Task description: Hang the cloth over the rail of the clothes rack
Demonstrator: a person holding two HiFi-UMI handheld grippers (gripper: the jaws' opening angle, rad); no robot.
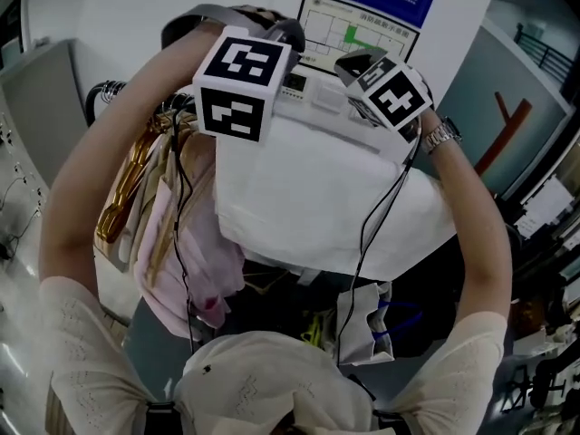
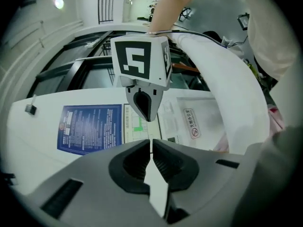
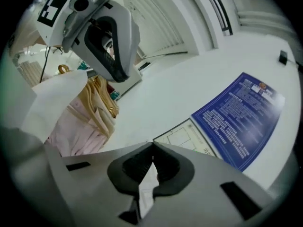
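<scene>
Both grippers are raised in front of the wall, holding up a white cloth [image 1: 326, 198] that hangs below them. My left gripper [image 2: 151, 148] is shut on one edge of it; a white strip shows between its pads. My right gripper [image 3: 152, 150] is shut on the other edge in the same way. In the head view only their marker cubes show, left gripper [image 1: 240, 84] and right gripper [image 1: 390, 93]; the jaws are hidden behind them. The clothes rack's dark rail end [image 1: 101, 93] curves at the left, with gold hangers [image 1: 127, 184] below it. The cloth [image 2: 227, 79] arcs between the grippers.
Pink garments [image 1: 195, 261] hang on the hangers beside the cloth. A blue poster [image 3: 239, 117] and a floor-plan sign [image 1: 349, 30] are on the white wall just ahead. A white bag [image 1: 367, 324] sits low, under the cloth. The person's arms frame both sides.
</scene>
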